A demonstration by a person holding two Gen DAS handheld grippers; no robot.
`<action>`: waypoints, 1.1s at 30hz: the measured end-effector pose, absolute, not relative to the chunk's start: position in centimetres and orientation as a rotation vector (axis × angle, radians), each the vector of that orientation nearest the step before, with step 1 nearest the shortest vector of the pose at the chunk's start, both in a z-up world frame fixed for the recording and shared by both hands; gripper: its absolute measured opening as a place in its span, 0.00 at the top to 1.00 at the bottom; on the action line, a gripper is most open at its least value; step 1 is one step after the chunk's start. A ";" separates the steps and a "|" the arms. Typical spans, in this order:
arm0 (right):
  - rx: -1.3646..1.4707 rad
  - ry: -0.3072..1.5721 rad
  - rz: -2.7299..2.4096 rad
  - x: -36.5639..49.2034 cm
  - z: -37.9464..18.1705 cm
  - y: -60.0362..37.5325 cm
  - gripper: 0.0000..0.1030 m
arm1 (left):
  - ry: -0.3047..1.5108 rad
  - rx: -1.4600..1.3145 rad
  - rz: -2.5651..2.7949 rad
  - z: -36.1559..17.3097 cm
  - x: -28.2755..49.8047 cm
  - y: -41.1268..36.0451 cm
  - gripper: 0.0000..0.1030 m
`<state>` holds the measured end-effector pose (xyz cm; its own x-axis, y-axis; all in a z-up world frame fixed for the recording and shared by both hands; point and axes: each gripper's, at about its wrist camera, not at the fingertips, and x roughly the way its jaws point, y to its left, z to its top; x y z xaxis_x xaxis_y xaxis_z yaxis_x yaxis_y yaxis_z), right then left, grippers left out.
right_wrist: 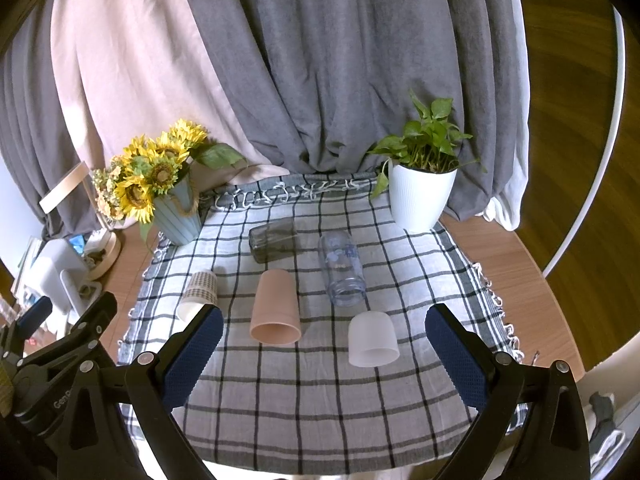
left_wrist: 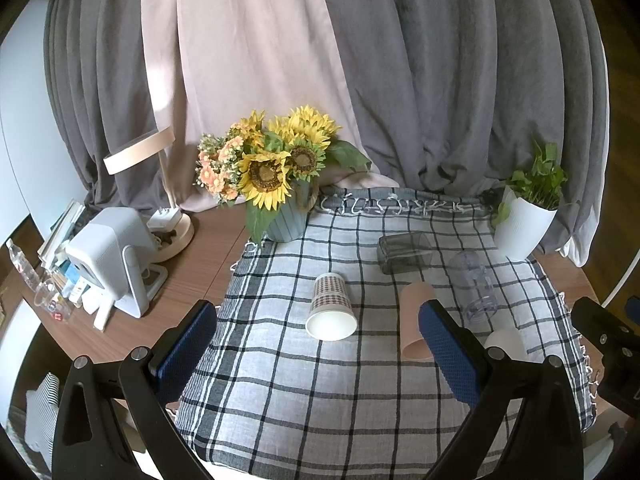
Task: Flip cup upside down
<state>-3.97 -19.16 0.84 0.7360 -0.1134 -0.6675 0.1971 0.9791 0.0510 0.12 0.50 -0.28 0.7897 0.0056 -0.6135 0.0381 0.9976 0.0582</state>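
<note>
Several cups lie on their sides on the plaid cloth [right_wrist: 320, 392]. A checked paper cup [left_wrist: 331, 306] lies with its mouth toward me, ahead of my open left gripper [left_wrist: 318, 344]; it also shows in the right wrist view [right_wrist: 199, 295]. A pink cup [right_wrist: 276, 307] and a frosted white cup [right_wrist: 373, 339] lie ahead of my open right gripper [right_wrist: 323, 348]. A clear plastic cup [right_wrist: 343, 268] and a dark square glass [right_wrist: 275, 239] lie farther back. Both grippers are empty and above the cloth's near part.
A blue vase of sunflowers [left_wrist: 285, 216] stands at the cloth's back left. A white potted plant [right_wrist: 420, 196] stands at the back right. A lamp [left_wrist: 168, 216], a white device [left_wrist: 116, 260] and clutter fill the table's left side. Curtains hang behind.
</note>
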 end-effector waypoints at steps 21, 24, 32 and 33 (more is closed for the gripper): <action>0.166 0.850 -0.120 0.0 -1.9 -22.0 0.01 | 0.808 0.096 0.039 -3.2 3.7 -2.8 0.00; 0.207 0.914 -0.093 2.8 -2.9 -23.5 0.01 | 0.825 0.108 0.054 -3.4 5.2 -4.0 0.00; 0.259 1.099 -0.013 10.8 -7.3 -26.8 0.03 | 0.947 0.063 0.070 -5.3 10.2 -6.1 0.00; 0.267 1.132 -0.002 11.9 -7.9 -27.0 0.04 | 0.975 0.044 0.064 -5.8 10.9 -6.4 0.00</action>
